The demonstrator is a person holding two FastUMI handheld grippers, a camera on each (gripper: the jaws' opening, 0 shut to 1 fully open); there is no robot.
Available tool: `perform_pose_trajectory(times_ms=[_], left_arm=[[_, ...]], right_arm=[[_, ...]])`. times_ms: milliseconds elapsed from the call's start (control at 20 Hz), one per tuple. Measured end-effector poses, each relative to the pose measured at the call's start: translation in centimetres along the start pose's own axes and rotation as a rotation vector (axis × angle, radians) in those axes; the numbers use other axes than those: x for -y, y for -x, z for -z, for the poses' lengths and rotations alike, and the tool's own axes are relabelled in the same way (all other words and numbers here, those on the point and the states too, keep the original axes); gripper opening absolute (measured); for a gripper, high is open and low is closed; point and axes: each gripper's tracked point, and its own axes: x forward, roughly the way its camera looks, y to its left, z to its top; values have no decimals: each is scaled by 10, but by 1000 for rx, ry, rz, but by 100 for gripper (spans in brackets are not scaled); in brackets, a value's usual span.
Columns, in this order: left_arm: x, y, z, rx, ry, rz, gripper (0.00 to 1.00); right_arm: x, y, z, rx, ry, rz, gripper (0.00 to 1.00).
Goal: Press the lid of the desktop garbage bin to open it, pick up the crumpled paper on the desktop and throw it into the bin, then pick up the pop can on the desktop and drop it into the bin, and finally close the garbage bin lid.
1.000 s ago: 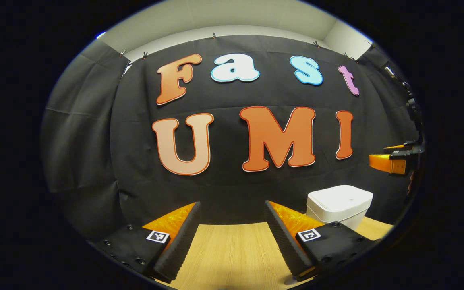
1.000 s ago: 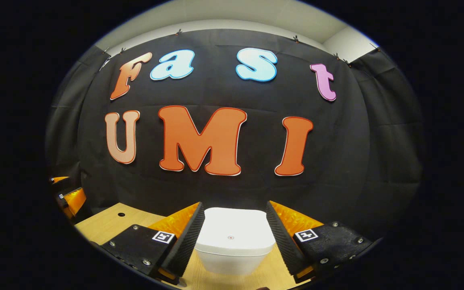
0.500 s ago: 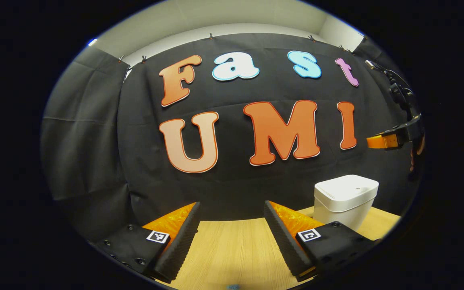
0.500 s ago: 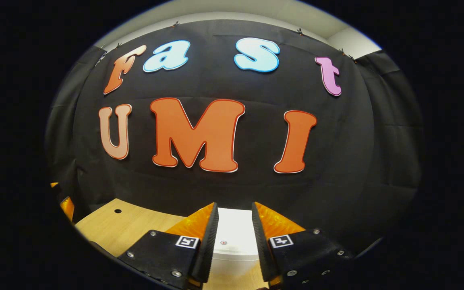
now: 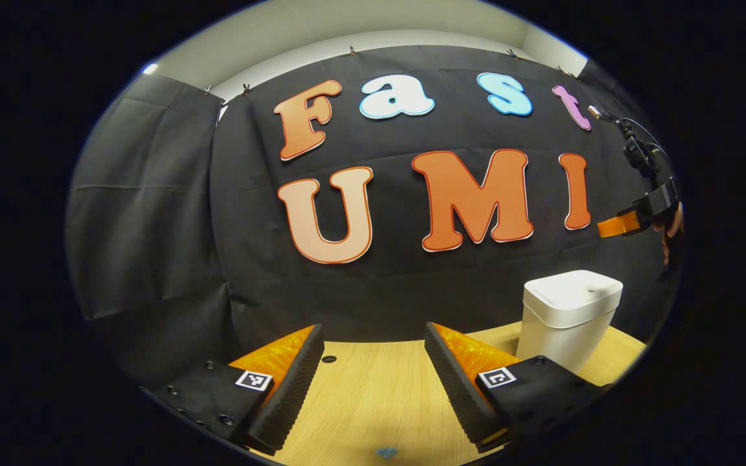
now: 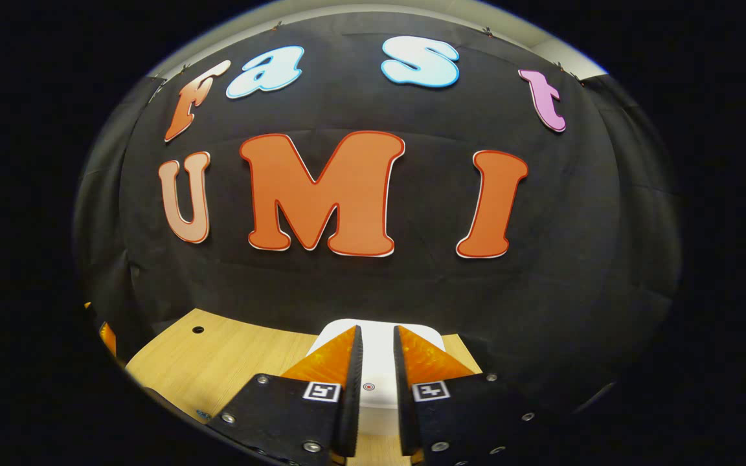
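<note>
Right gripper (image 6: 377,388) sits at 6 o'clock in the right gripper view with its fingers drawn close, leaving only a narrow gap and clamping nothing. Through that gap shows the white lid (image 6: 373,362) of the garbage bin (image 6: 376,421), which lies closed directly beneath and ahead of the fingertips; whether the fingertips touch the lid cannot be determined. A small red dot (image 6: 368,386) marks the lid between the fingers. The bin stands on the wooden desktop (image 6: 230,362), which has a small round hole (image 6: 198,329) at 8 o'clock. Left gripper (image 5: 373,382) occupies 6 o'clock in the left gripper view, jaws spread wide and empty above bare desktop (image 5: 373,395). In that view the garbage bin (image 5: 567,317) stands upright at 4 o'clock, lid shut, well apart from the left fingers. At 3 o'clock the right gripper (image 5: 638,217) hangs above the bin. A small blue scrap (image 5: 386,452) lies on the desktop at 6 o'clock.
</note>
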Motion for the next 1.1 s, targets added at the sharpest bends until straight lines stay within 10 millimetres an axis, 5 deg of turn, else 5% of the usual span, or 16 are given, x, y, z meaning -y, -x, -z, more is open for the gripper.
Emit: perform_pose_trajectory(times_ms=[350,1100], left_arm=[[-13,0,13,-34,-3,-65,100],[-6,-11,35,-101,-11,-77,100]], right_arm=[[1,-29,37,-150,-59,-7,4],[-13,-43,95,-341,-61,-61,1]])
